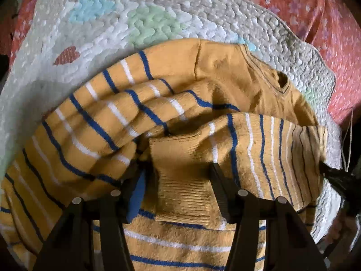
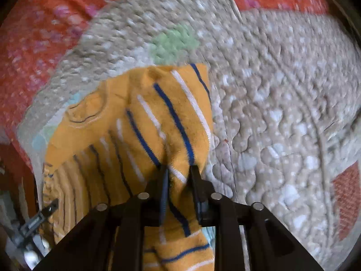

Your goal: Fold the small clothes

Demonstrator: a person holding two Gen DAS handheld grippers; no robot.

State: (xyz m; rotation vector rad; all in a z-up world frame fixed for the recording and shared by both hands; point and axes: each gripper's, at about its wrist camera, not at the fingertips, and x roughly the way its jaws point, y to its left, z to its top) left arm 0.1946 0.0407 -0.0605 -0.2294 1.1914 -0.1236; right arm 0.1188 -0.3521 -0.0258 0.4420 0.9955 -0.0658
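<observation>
While bunched on quilt (image 1: 158, 6), striped sweater (image 1: 225, 74), both fingers gripping.

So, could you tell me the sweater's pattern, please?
Mustard sweater with blue and white stripes; left wrist view.

Pale quilted mat (image 1: 158, 11) with pastel patches, red floral bedsheet (image 1: 327, 22) beneath

Bed covered by red floral sheet (image 1: 327, 52). Grey quilted blanket (image 1: 158, 6) with pastel patches lay directly on the sheet. Mustard striped sweater (image 1: 225, 72) lay on the blanket, partly folded, sheet showing beyond the blanket's edges.
</observation>
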